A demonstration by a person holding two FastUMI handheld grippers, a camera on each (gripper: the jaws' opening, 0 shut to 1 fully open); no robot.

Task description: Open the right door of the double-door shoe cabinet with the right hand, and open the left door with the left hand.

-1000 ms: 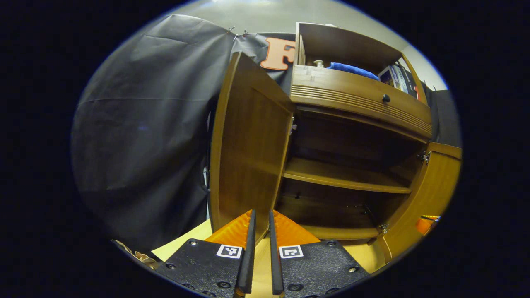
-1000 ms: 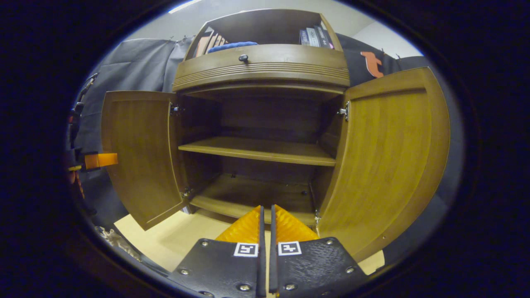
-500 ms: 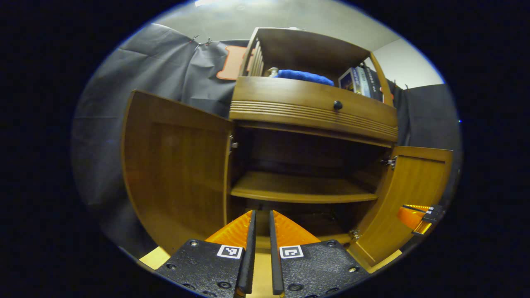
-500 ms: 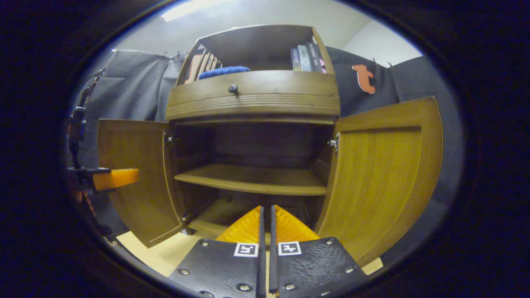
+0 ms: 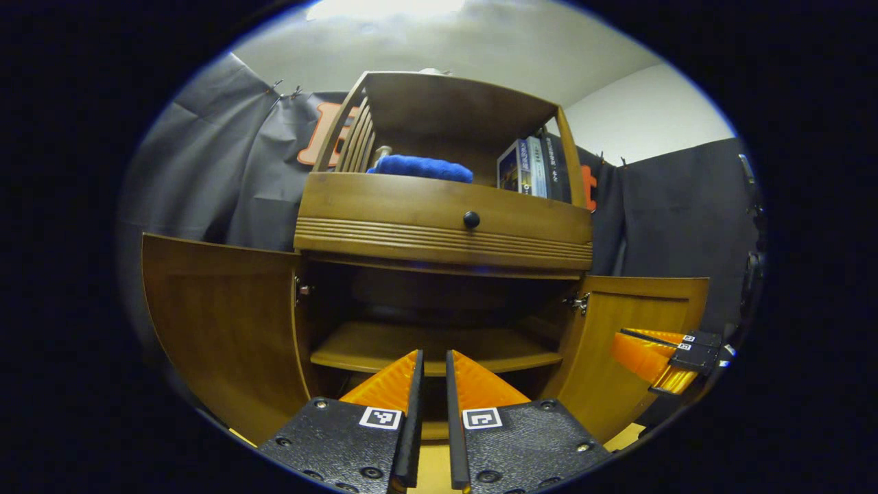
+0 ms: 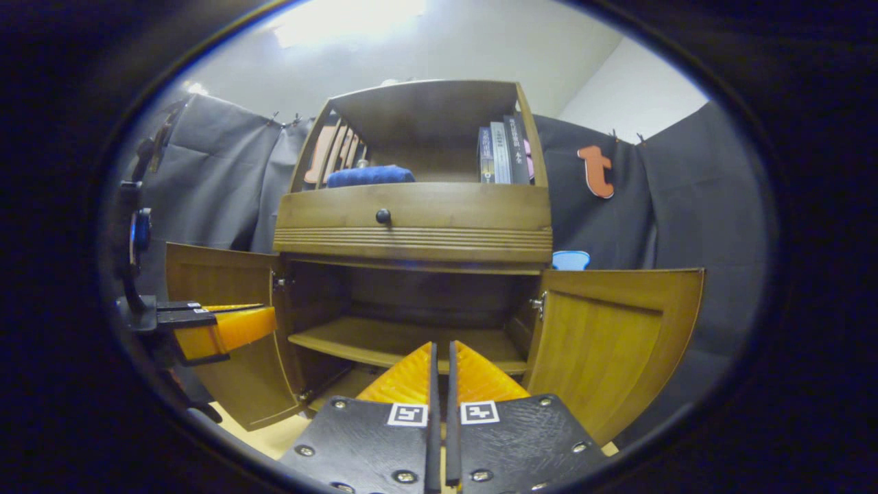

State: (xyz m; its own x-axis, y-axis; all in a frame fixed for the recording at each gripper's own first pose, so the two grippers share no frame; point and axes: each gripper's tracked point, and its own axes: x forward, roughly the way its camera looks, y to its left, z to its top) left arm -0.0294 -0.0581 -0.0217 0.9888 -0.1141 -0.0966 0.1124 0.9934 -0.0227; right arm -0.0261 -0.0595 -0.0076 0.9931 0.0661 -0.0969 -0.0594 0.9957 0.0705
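Both doors, left door (image 5: 219, 322) and right door (image 6: 610, 343), stand swung wide on the cabinet (image 6: 411, 226). Left tool (image 5: 433, 370) and right tool (image 6: 440, 363) hang before it, fingers pressed nearly together, holding nothing.

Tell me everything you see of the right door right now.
The right door is a brown wood-look panel with a raised frame along its inner face and a curved outer edge. It stands swung wide open, hung on a metal hinge at the cabinet side. Nothing touches it; the right gripper, jaws shut, is held in front of the shelf opening.
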